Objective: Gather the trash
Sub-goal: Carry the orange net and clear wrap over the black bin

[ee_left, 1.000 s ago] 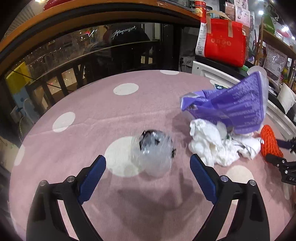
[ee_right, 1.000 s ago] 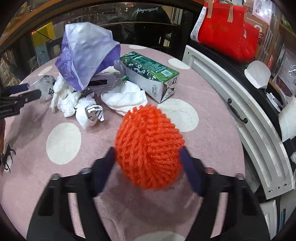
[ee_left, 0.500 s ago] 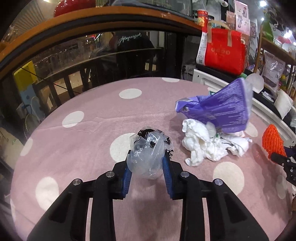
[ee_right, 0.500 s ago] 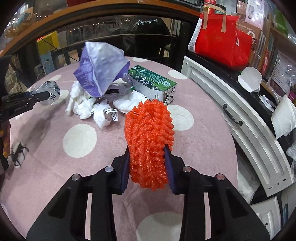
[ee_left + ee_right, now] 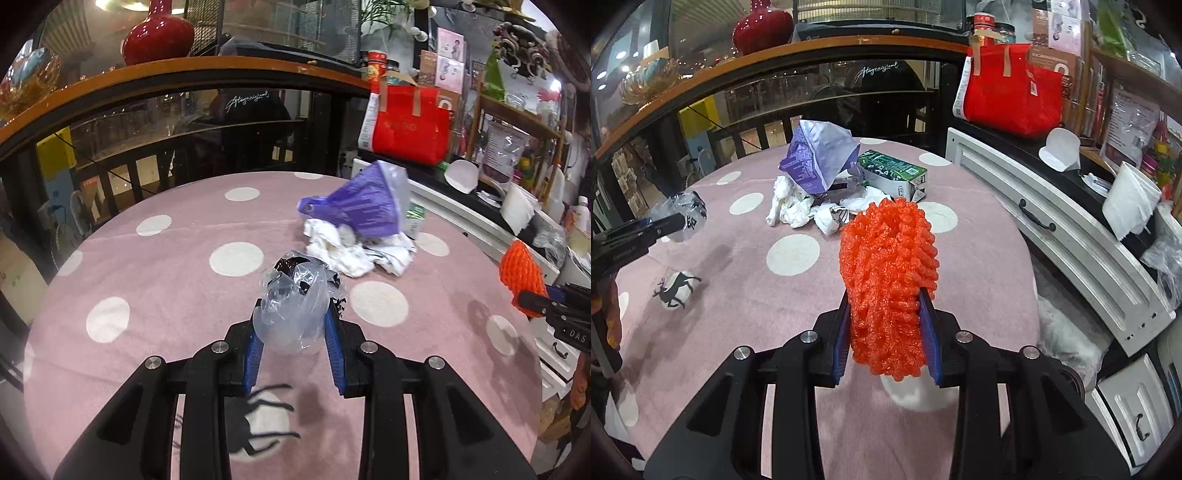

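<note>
The left gripper point(image 5: 293, 328) is clamped on a plastic wad point(image 5: 295, 302), the right gripper point(image 5: 888, 325) on orange netting point(image 5: 888, 273), both clear of the cloth. Ahead lie tissues point(image 5: 792, 208) and a purple bag point(image 5: 820, 158); keep both squeezes firm while carrying, as each item is soft

Little can be read. The right gripper's black body point(image 5: 570, 325), seen at the right edge of the left wrist view, carries white letters "DAS", cut off by the frame. A cursive white script shows on a dark garment reflected in the glass point(image 5: 877, 70), illegible. The purple bag point(image 5: 816, 158) and green carton point(image 5: 892, 173) bear print too small to read.
</note>
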Tool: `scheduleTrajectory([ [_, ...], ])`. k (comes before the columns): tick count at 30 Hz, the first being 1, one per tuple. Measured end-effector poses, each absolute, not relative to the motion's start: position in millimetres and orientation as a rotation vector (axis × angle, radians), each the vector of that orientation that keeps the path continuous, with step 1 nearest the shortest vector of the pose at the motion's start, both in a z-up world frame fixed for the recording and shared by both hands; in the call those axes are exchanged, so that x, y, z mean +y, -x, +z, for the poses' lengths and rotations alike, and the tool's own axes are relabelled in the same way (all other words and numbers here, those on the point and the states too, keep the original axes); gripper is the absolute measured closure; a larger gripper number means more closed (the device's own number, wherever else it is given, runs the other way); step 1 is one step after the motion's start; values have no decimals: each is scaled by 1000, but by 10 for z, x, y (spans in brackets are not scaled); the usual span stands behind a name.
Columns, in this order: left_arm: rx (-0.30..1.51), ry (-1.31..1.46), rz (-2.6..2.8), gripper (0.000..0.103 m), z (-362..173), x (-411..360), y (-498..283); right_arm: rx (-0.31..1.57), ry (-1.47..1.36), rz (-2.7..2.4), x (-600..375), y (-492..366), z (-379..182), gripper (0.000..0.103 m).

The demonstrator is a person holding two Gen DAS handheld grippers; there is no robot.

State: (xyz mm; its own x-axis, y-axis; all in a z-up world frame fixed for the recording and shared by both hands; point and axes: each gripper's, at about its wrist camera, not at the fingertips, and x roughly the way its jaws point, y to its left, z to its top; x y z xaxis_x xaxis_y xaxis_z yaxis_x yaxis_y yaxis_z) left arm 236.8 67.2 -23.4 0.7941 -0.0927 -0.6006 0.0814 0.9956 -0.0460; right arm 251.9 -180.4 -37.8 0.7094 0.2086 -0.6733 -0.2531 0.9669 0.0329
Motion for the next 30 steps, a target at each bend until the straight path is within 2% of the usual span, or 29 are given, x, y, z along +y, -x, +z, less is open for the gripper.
scheduleTrajectory([
  [13,623,22,-206,73,-217,233,-1898,717,16,226,-2130,-1981,-376,69],
  [30,632,17,-345,73,-248,-353,-1647,733,-68,109,-2789,-1460,-515,69],
])
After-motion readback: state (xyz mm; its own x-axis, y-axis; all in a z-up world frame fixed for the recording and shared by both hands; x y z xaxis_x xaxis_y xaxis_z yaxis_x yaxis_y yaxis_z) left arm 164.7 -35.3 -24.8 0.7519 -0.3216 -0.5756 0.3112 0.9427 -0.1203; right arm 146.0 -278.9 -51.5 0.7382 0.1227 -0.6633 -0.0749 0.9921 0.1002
